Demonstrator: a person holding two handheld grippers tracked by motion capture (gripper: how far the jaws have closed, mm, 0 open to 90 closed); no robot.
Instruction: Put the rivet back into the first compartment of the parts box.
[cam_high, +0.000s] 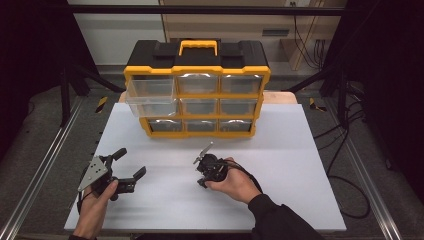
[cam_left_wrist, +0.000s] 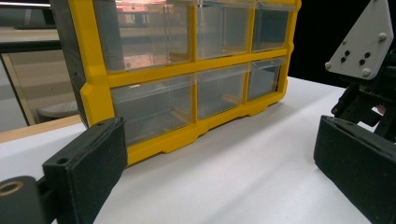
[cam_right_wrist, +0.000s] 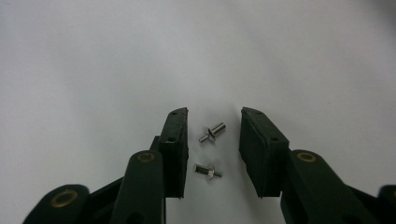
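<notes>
Right gripper view: two small rivets (cam_right_wrist: 212, 132) (cam_right_wrist: 207, 171) lie on the white table (cam_right_wrist: 93, 70) between the right hand-held gripper (cam_right_wrist: 214, 140) pads, untouched; jaws released. High view hides the rivets but shows the left hand-held gripper (cam_high: 131, 162) spread wide, empty, facing the yellow drawer cabinet (cam_high: 196, 95).

The left gripper (cam_high: 127, 164) rests with jaws spread wide, while the right gripper (cam_right_wrist: 214, 144) points straight down, its jaws partly closed, pads pressing nothing.
</notes>
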